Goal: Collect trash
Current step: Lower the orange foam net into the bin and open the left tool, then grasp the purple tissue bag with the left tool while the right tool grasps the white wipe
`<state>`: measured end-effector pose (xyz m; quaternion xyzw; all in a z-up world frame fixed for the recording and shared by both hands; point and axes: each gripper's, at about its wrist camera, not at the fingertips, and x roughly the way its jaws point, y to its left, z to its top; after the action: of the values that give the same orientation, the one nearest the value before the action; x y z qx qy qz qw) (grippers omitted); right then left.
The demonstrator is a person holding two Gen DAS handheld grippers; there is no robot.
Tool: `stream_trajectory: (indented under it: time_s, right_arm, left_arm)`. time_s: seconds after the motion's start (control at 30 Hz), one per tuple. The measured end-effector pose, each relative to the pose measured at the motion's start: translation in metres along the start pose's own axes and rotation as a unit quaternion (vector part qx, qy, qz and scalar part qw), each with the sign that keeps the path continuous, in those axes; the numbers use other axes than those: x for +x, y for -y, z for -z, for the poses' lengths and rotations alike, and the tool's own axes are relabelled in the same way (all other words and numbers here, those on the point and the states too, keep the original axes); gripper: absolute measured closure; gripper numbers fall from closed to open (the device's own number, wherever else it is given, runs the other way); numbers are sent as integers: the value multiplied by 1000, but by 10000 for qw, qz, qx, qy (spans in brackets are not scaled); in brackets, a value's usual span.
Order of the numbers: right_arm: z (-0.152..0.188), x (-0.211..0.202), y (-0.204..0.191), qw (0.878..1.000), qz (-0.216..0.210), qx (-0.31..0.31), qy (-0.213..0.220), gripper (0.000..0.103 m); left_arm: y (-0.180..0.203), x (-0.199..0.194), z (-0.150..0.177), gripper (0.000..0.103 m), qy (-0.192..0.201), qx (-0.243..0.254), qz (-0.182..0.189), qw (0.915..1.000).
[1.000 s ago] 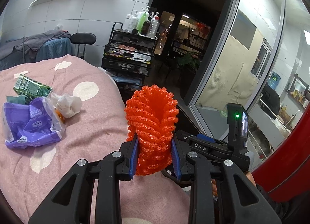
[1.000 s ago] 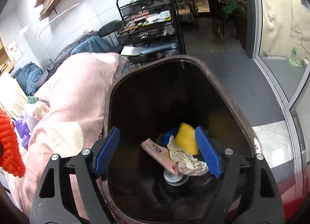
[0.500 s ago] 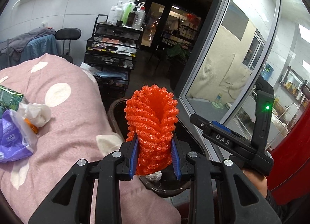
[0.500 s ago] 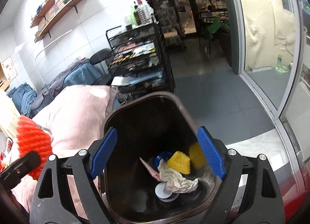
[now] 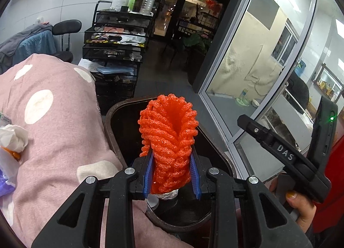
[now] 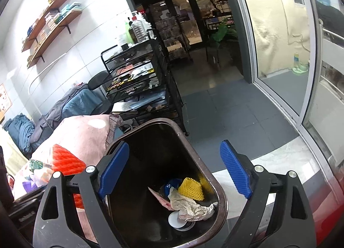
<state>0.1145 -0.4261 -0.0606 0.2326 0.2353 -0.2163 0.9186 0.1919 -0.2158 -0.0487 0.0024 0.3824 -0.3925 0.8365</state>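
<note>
A: Two risks, as I judge it. The orange foam-net fruit sleeve (image 5: 168, 140) is light and springy; let go before it is well over the dark brown plastic bin (image 5: 111, 119) and it could catch the rim and tumble onto the pink dotted blanket (image 5: 60, 132) beside the bin.

B: And the second?

A: Its mesh could snag on the blue ribbed pads (image 5: 148, 172) and hang there after release.

B: Where is it now?

A: The left hand-held gripper (image 5: 172, 175) pinches its lower half between narrowly set jaws; the flared top stands above them, over the bin's opening.

B: And the right hand-held gripper (image 6: 175, 170)?

A: Jaws wide, having just been opening, with nothing between them, above the bin and pointing into it. A yellow foam net (image 6: 191, 187) and crumpled paper (image 6: 191, 207) lie at the bin's bottom.

B: Anything left outside the bin?

A: A white tissue wad (image 5: 13, 138) on the blanket, well left of the bin.
</note>
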Motion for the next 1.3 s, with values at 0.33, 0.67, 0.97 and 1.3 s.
stream_trajectory:
  time_s: [0.33, 0.67, 0.97, 1.3]
  right_arm:
    - [-1, -1, 9, 9999, 28, 132, 42, 15]
    - [-1, -2, 8, 9999, 23, 126, 21, 11]
    - [1, -1, 6, 10000, -53, 79, -8, 8]
    - [7, 0, -11, 9989, -422, -170, -99, 8]
  left_arm:
    - [-3, 17, -2, 49, -184, -120, -152, 9996]
    - [1, 12, -1, 13, 17, 54, -278, 9996]
    - [11, -17, 1, 8, 449, 171, -316, 9983]
    - [12, -54, 15, 6, 926, 291, -465, 9942]
